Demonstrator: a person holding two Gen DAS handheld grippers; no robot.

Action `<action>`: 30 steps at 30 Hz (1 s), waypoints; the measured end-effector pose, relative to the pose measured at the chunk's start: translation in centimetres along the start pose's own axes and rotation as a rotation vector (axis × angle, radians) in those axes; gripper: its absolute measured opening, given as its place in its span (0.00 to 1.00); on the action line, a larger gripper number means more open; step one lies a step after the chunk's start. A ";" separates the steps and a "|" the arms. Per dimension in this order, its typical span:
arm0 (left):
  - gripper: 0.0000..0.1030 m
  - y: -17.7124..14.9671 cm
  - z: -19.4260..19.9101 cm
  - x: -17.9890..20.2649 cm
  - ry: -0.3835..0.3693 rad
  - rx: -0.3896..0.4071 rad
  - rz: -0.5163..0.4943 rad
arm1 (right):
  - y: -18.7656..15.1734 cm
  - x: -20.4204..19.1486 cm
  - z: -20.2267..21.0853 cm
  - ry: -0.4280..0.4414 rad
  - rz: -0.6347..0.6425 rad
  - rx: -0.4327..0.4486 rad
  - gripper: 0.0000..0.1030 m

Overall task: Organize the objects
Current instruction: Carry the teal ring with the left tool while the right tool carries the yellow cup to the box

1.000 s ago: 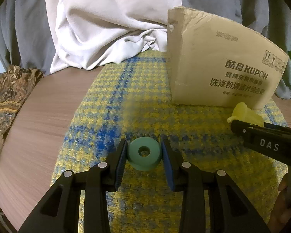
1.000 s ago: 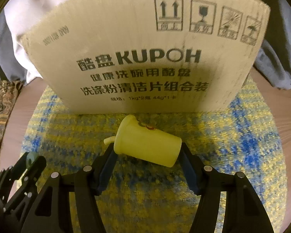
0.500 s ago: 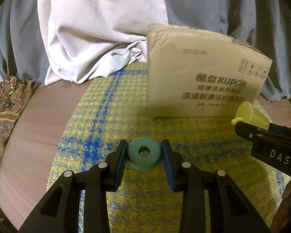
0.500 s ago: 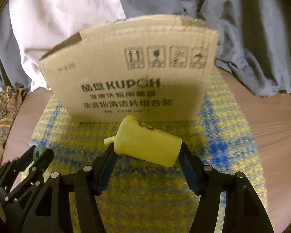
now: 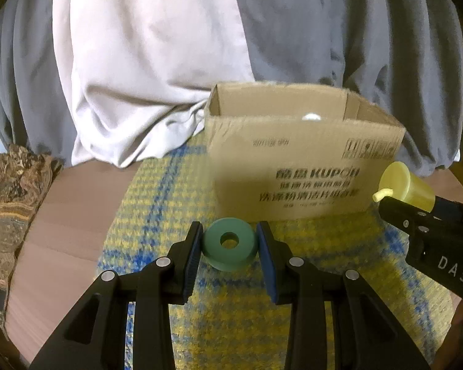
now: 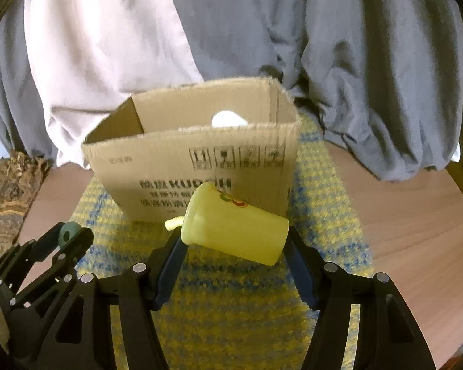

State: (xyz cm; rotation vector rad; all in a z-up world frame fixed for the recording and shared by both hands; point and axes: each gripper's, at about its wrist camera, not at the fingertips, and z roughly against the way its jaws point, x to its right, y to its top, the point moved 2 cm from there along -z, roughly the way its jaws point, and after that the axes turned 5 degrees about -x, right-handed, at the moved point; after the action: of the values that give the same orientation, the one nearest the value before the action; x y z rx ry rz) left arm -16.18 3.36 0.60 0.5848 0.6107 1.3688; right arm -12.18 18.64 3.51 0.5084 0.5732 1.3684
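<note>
Both grippers have come up and back since a second ago, so you're now looking down over the rim of the cardboard box [image 5: 305, 160] and can see inside it: plain corrugated walls, ragged top edge, and something white and rounded [image 6: 228, 119] sitting in there, too blurry to name.

Your left gripper [image 5: 228, 248] is clamped on a matte green foam ring [image 5: 230, 243], thick like a donut with a small centre hole, pinched between the ribbed blue pads. Your right gripper [image 6: 234, 246] is squeezing a glossy yellow plastic cup [image 6: 234, 231] lying tilted on its side, little spout nub pointing left, a small red and green decal near the rim.

Box front reads "KUPOH" with Chinese text and four handling icons. "DAS" is printed on the right gripper's body. Underneath is a nubby yellow-and-blue woven mat [image 5: 157, 203] on a wood-grain table [image 5: 64, 215]. Grey and white cloth [image 5: 145, 61] is bunched behind.
</note>
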 end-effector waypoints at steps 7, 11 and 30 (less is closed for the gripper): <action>0.34 1.7 1.5 1.0 -0.009 0.038 -0.012 | 1.4 0.4 1.9 -0.006 -0.001 0.047 0.61; 0.34 2.9 2.2 1.4 -0.027 0.053 -0.014 | 2.2 0.5 2.7 -0.007 0.001 0.068 0.61; 0.34 9.0 4.7 2.0 -0.027 0.156 -0.030 | 7.2 1.0 5.3 -0.009 -0.017 0.153 0.62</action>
State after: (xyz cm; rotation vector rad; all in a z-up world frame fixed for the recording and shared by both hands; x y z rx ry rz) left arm -19.07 6.19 10.15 0.7158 0.7060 1.2910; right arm -14.05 20.54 12.05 0.6312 0.6768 1.3115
